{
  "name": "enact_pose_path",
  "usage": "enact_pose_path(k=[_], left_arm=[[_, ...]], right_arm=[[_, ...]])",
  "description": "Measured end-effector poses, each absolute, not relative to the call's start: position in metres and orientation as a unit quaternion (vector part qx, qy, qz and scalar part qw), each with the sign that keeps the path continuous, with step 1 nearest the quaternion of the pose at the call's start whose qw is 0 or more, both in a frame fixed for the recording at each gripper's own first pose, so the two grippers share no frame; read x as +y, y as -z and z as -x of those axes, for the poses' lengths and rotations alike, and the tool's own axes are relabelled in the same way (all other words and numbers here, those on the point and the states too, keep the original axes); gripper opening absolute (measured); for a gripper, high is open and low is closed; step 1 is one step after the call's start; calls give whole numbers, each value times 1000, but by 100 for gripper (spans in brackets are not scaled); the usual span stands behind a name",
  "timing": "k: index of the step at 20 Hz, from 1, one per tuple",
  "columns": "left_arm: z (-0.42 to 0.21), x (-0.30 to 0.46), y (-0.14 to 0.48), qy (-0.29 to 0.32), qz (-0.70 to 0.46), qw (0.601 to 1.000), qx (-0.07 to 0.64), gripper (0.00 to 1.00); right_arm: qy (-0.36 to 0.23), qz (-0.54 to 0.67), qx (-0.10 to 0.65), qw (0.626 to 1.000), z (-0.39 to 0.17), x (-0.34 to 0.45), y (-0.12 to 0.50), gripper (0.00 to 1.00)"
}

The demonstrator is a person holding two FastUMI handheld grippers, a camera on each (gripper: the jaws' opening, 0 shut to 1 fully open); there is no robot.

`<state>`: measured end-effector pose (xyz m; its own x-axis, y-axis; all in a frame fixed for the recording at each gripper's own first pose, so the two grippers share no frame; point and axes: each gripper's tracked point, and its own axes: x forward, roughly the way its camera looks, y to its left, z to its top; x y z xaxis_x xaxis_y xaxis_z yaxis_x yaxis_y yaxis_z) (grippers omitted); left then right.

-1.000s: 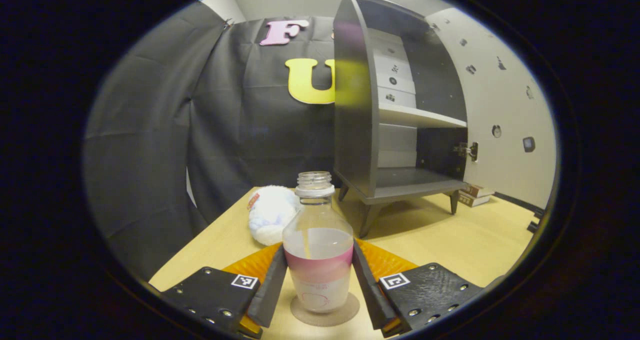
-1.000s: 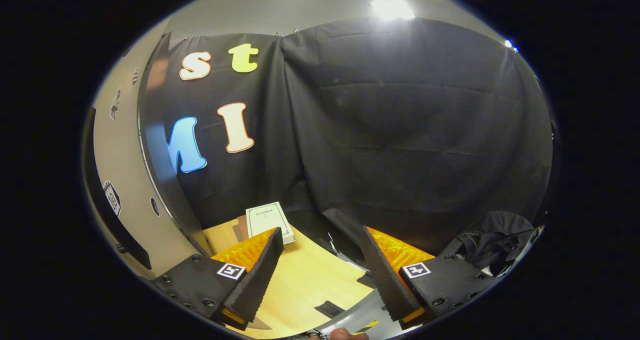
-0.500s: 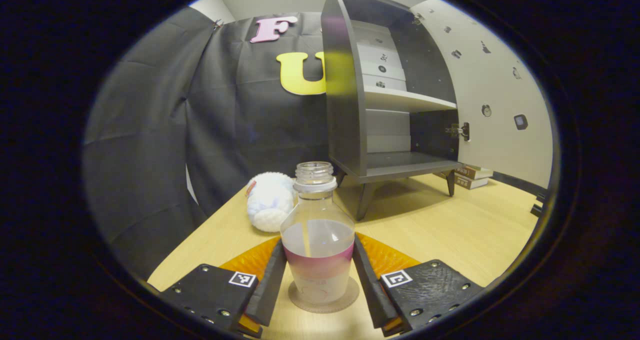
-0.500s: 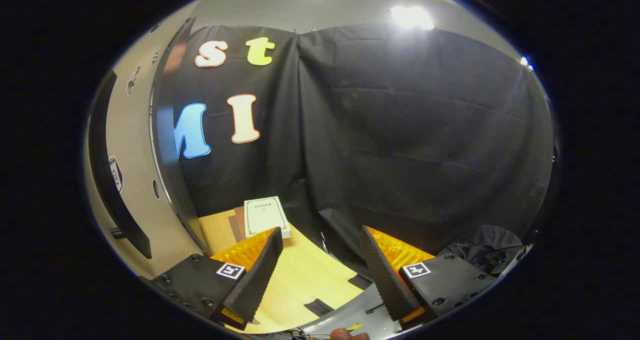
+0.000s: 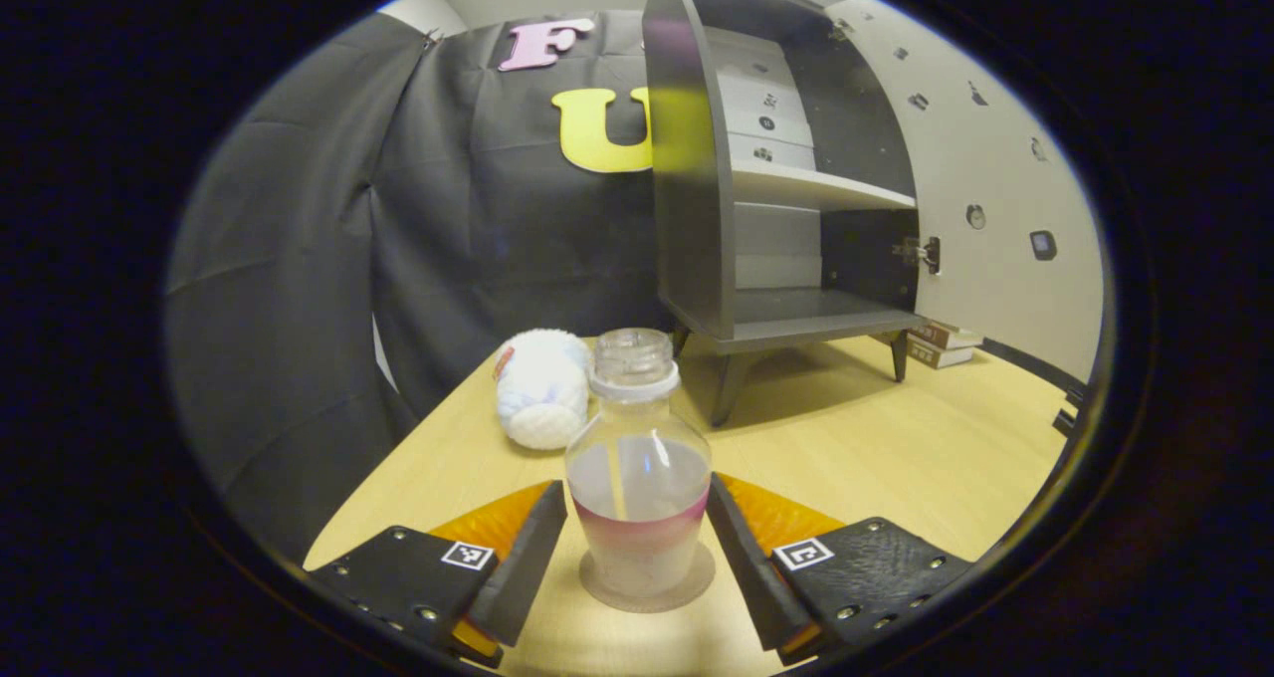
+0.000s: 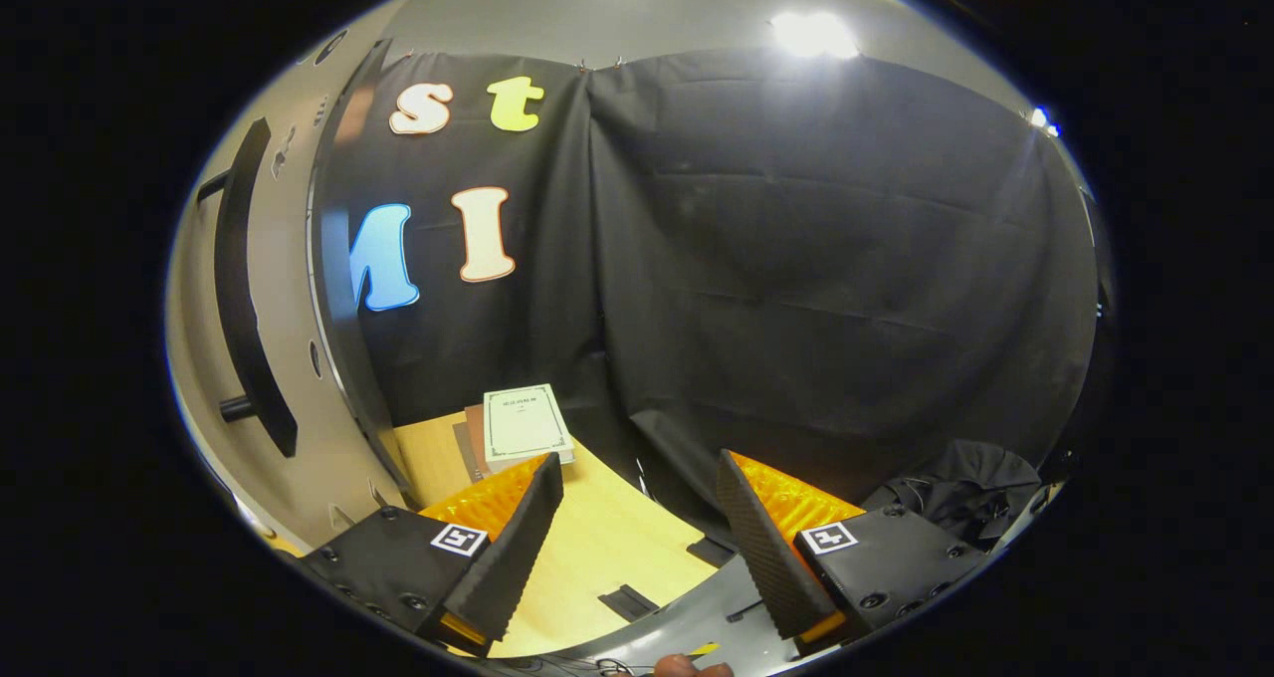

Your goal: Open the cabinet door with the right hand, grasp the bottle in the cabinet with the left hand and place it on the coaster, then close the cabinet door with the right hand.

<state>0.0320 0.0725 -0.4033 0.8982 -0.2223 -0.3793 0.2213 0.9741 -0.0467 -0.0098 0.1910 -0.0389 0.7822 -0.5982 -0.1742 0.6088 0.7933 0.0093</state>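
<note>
**Bottle on the coaster, cabinet door open**

The left gripper view looks across the light wooden tabletop [image 5: 896, 458] to the dark grey cabinet [image 5: 697, 179], which stands on short legs with its shelves bare. Its pale door [image 5: 995, 189] is swung wide to the right, hinge visible at the inner edge. The right gripper view meets this door from the other side: the outer face [image 6: 204, 358] fills its left edge, carrying a long black handle [image 6: 244, 279], with the black cloth wall behind.

A white plush toy [image 5: 540, 388] lies on the tabletop left of the cabinet legs. A stack of books [image 6: 523, 426] sits at the tabletop's far edge in the right gripper view; the left gripper view catches books [image 5: 941, 343] low beside the cabinet's right leg.

The capless bottle [image 5: 637, 478], partly filled and banded pink, stands upright on the round coaster [image 5: 647, 587]. The left hand-held gripper [image 5: 637, 558] brackets it, fingers just beside the bottle's sides; a slight gap shows on the left, so I cannot tell whether it grips or is released.

The right hand-held gripper [image 6: 637, 538] is released, fingers spread wide with nothing between them, near the door.
</note>
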Motion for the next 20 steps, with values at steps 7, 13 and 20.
enact_pose_path(k=[7,13,20], left_arm=[[3,85,359,77,-7,976,204,86],[33,93,290,29,-16,982,184,84],[30,69,202,-12,1,989,149,84]], right_arm=[[293,-48,92,950,-18,177,65,98],[271,-69,92,956,-26,159,74,98],[216,-7,57,975,-32,164,39,98]])
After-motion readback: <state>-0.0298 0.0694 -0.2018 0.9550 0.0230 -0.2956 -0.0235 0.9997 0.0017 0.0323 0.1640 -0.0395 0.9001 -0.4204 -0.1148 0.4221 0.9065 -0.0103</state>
